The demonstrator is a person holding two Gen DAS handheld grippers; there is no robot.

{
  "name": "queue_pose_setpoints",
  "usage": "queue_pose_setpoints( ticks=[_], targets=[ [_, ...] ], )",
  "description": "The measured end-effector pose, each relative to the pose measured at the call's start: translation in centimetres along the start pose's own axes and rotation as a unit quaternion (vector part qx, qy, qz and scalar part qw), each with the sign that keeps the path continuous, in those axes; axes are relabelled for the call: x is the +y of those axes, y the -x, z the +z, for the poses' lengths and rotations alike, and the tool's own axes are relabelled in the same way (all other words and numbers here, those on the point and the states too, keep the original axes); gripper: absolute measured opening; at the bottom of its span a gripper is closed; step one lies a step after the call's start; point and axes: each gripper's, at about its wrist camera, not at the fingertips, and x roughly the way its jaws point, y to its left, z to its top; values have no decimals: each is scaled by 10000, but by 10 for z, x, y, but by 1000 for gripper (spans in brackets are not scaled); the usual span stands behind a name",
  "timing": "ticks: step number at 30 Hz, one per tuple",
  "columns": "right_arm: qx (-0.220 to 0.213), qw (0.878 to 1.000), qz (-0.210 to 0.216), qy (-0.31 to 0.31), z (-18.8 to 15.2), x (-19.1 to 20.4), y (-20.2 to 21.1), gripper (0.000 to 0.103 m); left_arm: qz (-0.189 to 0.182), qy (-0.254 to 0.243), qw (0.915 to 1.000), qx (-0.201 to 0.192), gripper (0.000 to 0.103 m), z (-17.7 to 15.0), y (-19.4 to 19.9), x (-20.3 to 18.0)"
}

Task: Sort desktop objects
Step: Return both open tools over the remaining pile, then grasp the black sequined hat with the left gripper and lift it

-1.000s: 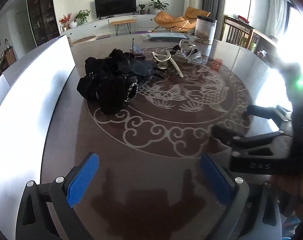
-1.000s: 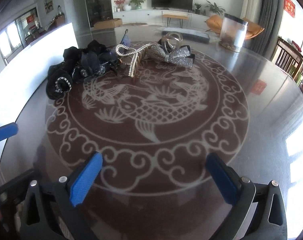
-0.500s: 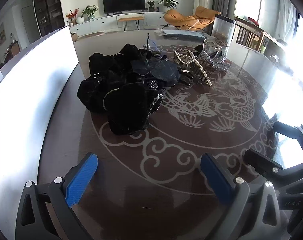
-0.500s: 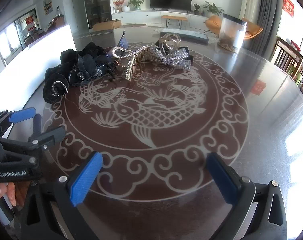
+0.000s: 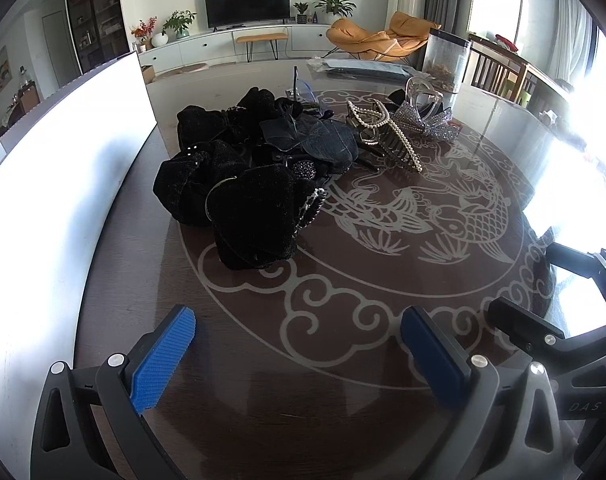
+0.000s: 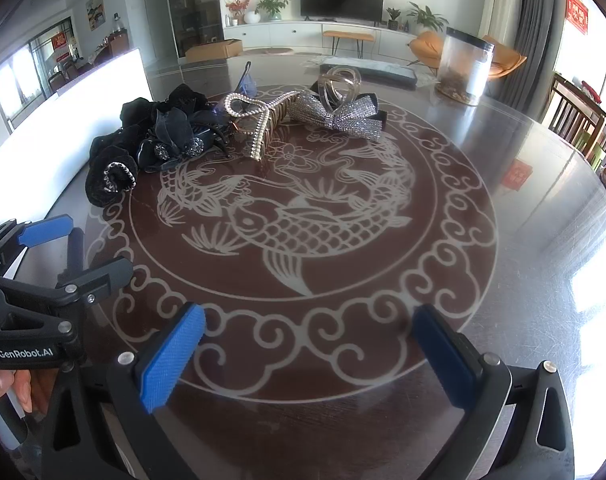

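Observation:
A heap of black velvet hair accessories lies on the dark round table, straight ahead of my left gripper. That gripper is open and empty, a short way back from the heap. Right of the heap lie a pearl-edged claw clip, a silver rhinestone bow and a clear claw clip. My right gripper is open and empty over the table's near edge. From there the black heap, pearl clip and bow lie far ahead. The left gripper shows at the left.
A tall clear jar and a flat dark packet stand at the table's far side. A red sticker lies on the right. A white panel runs along the left edge. A hand holds the left tool.
The left gripper has moved forward toward the black heap, which now looks larger and nearer. It has also come into the right wrist view at the left. Both grippers stay open.

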Motion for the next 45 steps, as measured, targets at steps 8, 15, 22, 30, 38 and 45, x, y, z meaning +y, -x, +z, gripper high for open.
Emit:
queue_pose_setpoints(
  ticks=[8,15,22,30,38,45],
  targets=[
    [1,10000,0,-1,0,0,0,103,-1,-2,10000,0,103,0,0,0],
    [2,10000,0,-2,0,0,0,103,-1,-2,10000,0,103,0,0,0],
    [2,10000,0,-2,0,0,0,103,-1,-2,10000,0,103,0,0,1],
    [2,10000,1,-1,0,0,0,103,-1,-2,10000,0,103,0,-1,1],
    [2,10000,1,-1,0,1,1,103,-1,-2,10000,1,103,0,0,0],
    [2,10000,1,-2,0,0,0,103,-344,123,9993,-68,103,-6,9,6]
  ],
)
